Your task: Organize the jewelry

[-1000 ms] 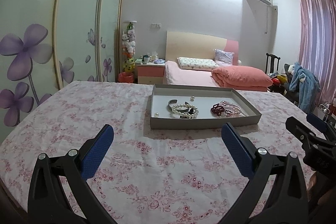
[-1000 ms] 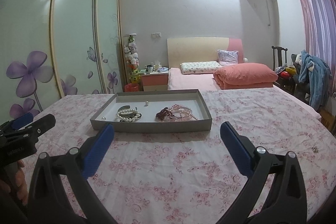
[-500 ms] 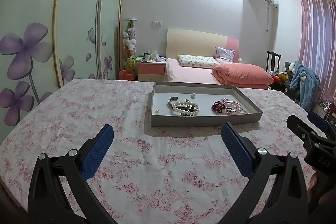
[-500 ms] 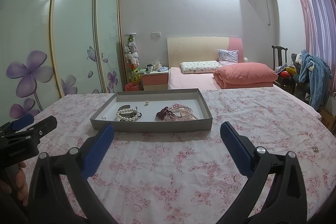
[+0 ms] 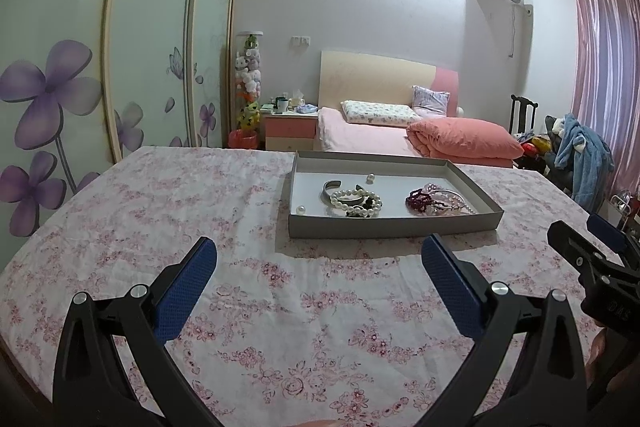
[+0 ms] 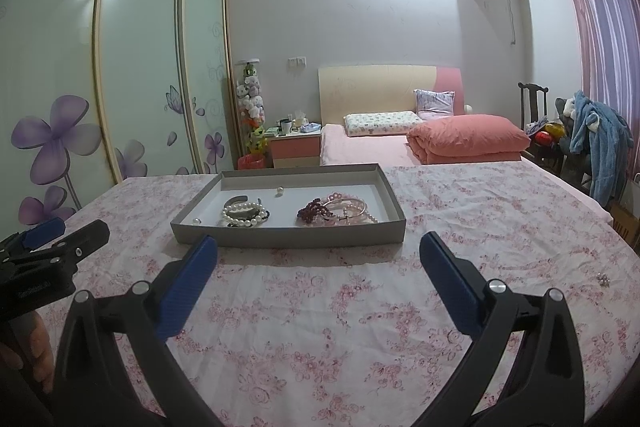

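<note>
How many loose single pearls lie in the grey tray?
2: one pearl near the tray's far wall, one pearl in its near left corner. The bracelet piles may hide more.

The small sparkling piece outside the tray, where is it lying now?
In the right wrist view, the small sparkling piece lies on the floral cloth far right, apart from the grey tray and beyond the right gripper.

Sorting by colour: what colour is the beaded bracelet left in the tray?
White pearl bracelet, clearest in the right wrist view.
</note>
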Tool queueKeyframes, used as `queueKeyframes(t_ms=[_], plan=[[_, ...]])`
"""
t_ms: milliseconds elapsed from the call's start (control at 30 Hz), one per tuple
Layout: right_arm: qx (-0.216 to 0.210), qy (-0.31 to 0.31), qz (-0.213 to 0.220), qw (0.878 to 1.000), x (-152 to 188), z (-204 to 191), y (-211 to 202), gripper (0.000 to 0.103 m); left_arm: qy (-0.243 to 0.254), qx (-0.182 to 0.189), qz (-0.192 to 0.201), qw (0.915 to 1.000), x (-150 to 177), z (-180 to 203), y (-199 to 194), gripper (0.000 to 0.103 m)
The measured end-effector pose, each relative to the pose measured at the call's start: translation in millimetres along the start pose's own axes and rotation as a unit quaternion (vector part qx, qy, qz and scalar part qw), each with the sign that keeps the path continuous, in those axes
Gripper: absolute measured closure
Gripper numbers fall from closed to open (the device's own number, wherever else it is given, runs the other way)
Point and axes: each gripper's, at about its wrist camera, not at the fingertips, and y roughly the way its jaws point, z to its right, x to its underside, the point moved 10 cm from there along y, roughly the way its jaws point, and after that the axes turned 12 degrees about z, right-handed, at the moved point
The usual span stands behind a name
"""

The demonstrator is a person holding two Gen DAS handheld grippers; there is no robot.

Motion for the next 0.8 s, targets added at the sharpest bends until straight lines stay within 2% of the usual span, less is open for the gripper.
queueKeyframes(t_ms=[800], plan=[[0.000,0.000,-0.001,1.000,-0.6,-0.3,1.2,0.004,0.001,0.003,-0.005,1.0000,3.1,4.0,0.8,0.002]])
